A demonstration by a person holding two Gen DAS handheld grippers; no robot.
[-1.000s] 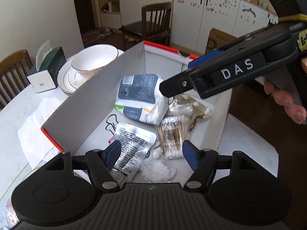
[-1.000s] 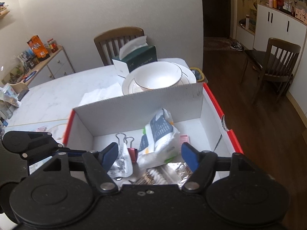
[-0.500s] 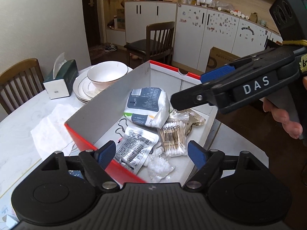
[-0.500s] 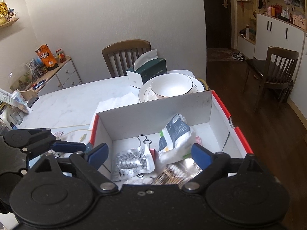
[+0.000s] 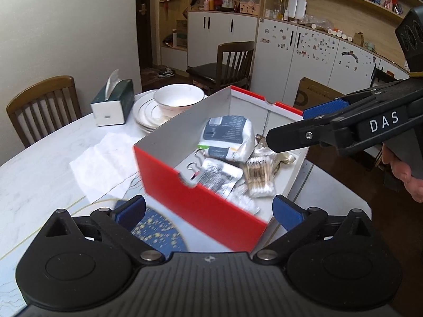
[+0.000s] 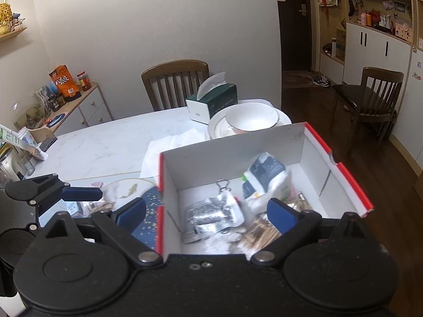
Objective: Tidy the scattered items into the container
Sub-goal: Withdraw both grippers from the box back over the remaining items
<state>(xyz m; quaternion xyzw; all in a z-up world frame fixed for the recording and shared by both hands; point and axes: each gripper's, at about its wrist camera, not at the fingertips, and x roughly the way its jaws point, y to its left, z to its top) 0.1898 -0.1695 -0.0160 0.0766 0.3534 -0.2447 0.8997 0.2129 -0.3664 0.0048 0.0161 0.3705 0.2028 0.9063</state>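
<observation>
Box (image 5: 201,198) near the tabletop's corner holds the packets; both my claws, left (image 5: 208,208) and right (image 6: 207,211), are opening, empty. Next I judge: hunt for strays by the box's left wall.

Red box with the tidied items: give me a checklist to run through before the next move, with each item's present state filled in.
1. Left gripper empty, jaws opening: ok.
2. Right gripper empty, jaws opening: ok.
3. Red box upright on the table: ok.
4. White pack, silver pouch, cotton swabs and binder clip lie inside the box: ok.
5. Nothing left to tidy outside: not ok, a small packet lies on the table left of the box, near the left gripper's fingers.
6. What that packet is: cannot tell, blurred.
</observation>
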